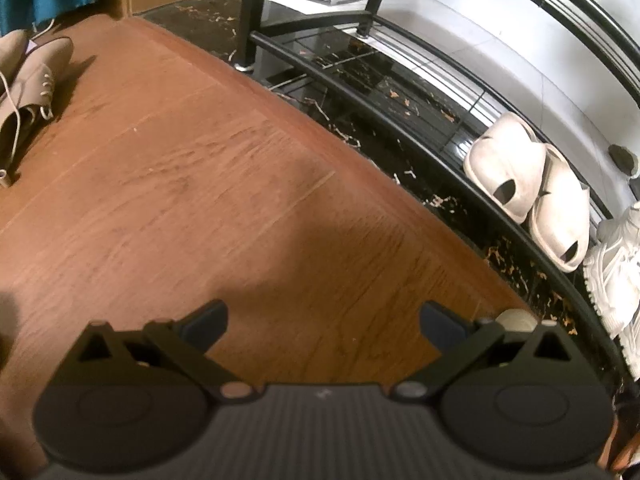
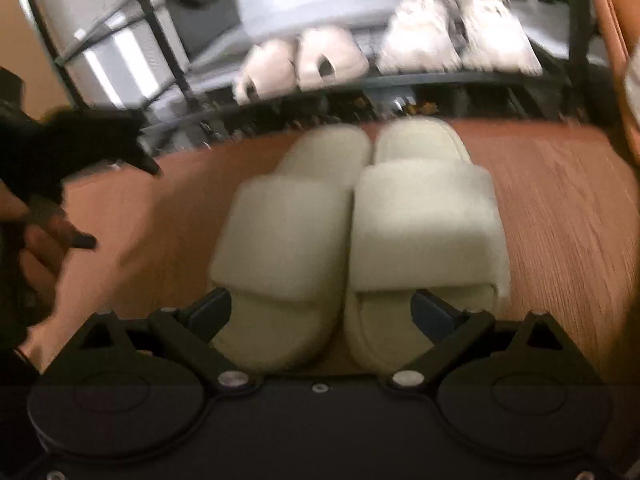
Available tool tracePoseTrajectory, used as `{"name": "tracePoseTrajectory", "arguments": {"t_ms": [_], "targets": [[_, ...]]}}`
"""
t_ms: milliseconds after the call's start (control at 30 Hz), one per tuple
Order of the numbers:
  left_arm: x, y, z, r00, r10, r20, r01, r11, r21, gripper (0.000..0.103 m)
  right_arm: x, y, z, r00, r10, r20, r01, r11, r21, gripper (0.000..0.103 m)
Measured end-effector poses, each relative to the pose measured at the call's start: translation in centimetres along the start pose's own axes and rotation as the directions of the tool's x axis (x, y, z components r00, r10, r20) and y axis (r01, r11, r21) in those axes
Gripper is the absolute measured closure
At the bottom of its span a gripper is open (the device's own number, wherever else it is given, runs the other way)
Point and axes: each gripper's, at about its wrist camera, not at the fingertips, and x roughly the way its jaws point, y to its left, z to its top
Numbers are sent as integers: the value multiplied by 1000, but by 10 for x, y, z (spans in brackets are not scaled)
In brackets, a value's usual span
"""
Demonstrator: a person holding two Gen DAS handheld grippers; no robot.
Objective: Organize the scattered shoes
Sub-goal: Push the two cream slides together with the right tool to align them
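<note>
Right gripper (image 2: pixel 322 312): jaws spread wide, nothing held, low over the wooden floor (image 2: pixel 560 220).
Cream slippers (image 2: pixel 352 240): a pair side by side, touching, heels between the fingers.
Shoe rack (image 2: pixel 460 78): far side; holds pale clogs (image 2: pixel 300 66) at left, white sneakers (image 2: pixel 456 28) at right.
Left gripper (image 2: pixel 80 148): left edge, hand-held, blurred.

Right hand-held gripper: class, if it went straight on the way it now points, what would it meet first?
The right hand-held gripper is open, and the pair of cream slippers on the wooden floor lies directly ahead between its fingers, so it would probably meet them first. The shoe rack is beyond; blur makes depth uncertain.
</note>
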Motion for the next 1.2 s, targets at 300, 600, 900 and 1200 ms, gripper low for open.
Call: {"name": "tracePoseTrajectory", "arguments": {"t_ms": [300,600,900,1200], "targets": [[1,2,1,1000,-3,-7,3,1000,-16,1,5,2,-12,993,-14,-120,10,1000,-28,3],[2,2,1,1000,-10,-19,9,999,-31,1,27,14,-13,992,-69,-107,43,973,-226,3],[-4,-3,-1,999,-30,23,30,1000,9,1,40,2,-13,997,-57,-44,48,981,-188,2],[-2,-4,1,999,-29,16,29,1000,8,1,48,5,-18,995,-72,68,87,966,-245,1]]}}
